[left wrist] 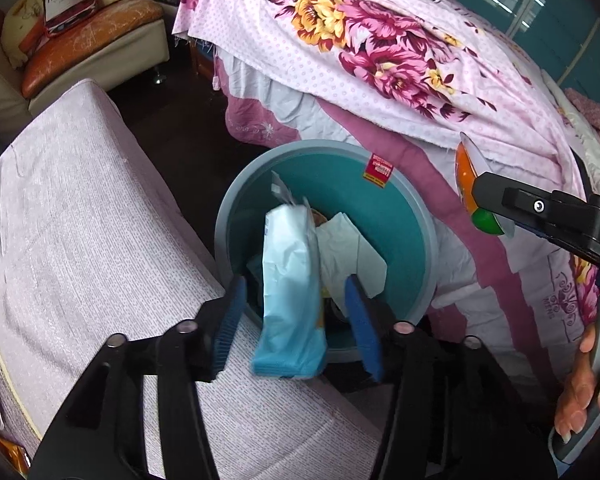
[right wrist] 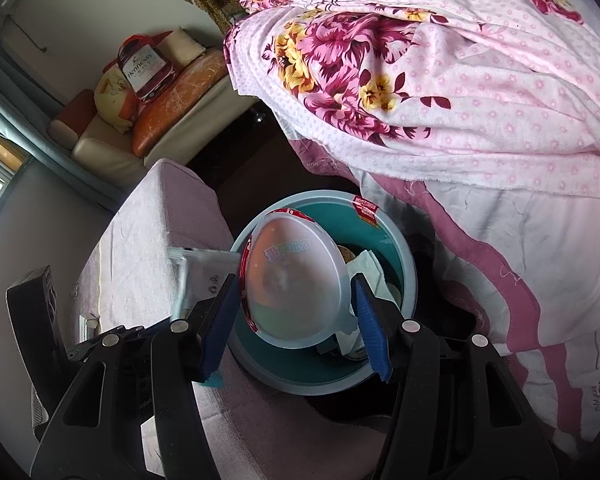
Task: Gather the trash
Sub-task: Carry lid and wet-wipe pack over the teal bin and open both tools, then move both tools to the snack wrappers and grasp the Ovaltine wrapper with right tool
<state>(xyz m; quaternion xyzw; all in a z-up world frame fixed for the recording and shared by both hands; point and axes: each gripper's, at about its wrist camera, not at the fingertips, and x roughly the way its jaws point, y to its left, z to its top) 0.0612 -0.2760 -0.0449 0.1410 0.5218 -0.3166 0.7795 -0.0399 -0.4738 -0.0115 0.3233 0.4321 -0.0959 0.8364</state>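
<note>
Left gripper (left wrist: pixel 296 320): blue pads spread wide, a pale blue packet (left wrist: pixel 290 296) hanging between them over the mouth of the teal bin (left wrist: pixel 404 236); neither pad clearly presses it and the packet is blurred, so it reads as just let go or about to be, though I cannot tell for certain. Right gripper (right wrist: pixel 296 320): pads also apart, with a round plastic lid (right wrist: pixel 296 276) standing tilted between them above the same bin (right wrist: pixel 404 264); whether the pads touch its rim I cannot tell. Bin contents: crumpled white paper (left wrist: pixel 340 248) and some darker scraps lie inside already, so part of the collecting looks done; judged remaining are these two pieces, which are over the opening but not yet at rest inside. The bin stands on dark floor between a pale covered bench (left wrist: pixel 80 220) and a bed draped in floral bedding (left wrist: pixel 380 48). View differences: the left wrist view shows the right gripper side-on, gripping an orange and green container edge, plus the person's hand (left wrist: pixel 580 392) on its handle. The right wrist view shows the lid's face and print, and the packet's upper end (right wrist: pixel 204 268) at left.
</note>
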